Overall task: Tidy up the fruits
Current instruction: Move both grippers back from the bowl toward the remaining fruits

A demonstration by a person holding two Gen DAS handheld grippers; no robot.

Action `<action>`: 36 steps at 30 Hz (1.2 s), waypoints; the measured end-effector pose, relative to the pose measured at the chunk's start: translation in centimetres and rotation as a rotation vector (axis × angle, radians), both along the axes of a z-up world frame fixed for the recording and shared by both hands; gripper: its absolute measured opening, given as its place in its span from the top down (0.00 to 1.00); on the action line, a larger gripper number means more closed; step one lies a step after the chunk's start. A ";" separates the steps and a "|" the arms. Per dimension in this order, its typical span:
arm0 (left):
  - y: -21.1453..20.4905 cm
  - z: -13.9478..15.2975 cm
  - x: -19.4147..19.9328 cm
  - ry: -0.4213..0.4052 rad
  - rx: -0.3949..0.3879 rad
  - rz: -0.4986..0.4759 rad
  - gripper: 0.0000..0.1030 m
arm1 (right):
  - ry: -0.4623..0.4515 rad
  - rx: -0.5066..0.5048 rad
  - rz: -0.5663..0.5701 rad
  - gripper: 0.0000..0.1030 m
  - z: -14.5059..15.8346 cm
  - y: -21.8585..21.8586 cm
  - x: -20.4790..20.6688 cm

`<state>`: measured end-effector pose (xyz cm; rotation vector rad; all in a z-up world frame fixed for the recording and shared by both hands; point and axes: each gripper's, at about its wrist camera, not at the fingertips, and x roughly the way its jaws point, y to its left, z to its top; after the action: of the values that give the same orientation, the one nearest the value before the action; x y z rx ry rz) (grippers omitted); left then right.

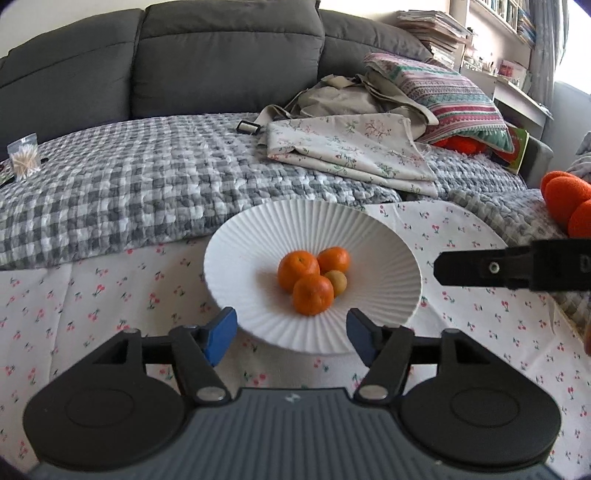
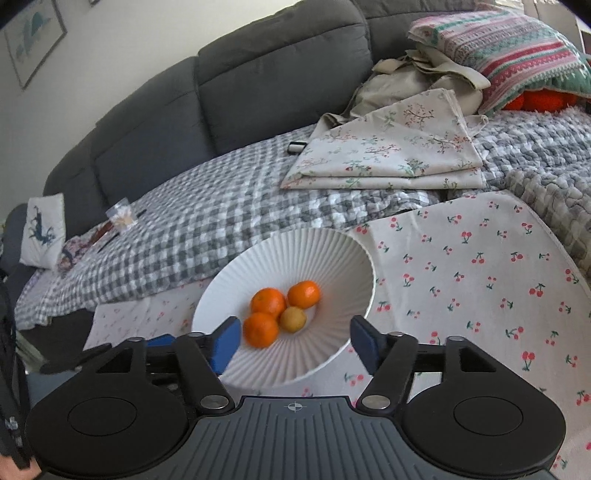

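Four fruits (image 1: 313, 278) in unmarked white bowl (image 1: 236, 251)

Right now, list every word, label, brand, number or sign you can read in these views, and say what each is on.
None can be read.
Left gripper body: a small pale mark, no letters.
Right gripper body: a crosshair symbol, no text.
Book spines on the shelf: too blurred.
Framed picture: no legible words.
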<state>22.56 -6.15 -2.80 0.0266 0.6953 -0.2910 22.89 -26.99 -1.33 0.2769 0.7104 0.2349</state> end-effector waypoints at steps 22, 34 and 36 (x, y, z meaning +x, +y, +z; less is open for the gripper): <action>5.0 1.4 -5.5 0.099 -0.078 0.180 0.02 | -0.030 -0.025 0.033 0.05 1.5 1.1 -7.6; 5.7 -0.6 -6.0 0.187 -0.111 0.206 0.04 | 0.024 -0.019 0.037 0.04 0.4 1.3 -8.9; 5.7 -1.0 -5.8 0.199 -0.114 0.218 0.06 | 0.034 -0.019 0.030 0.04 0.2 1.2 -8.9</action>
<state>16.77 -0.40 -3.84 -0.1877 0.8708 -0.1240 14.02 -25.77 -1.11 0.2522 0.7503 0.2522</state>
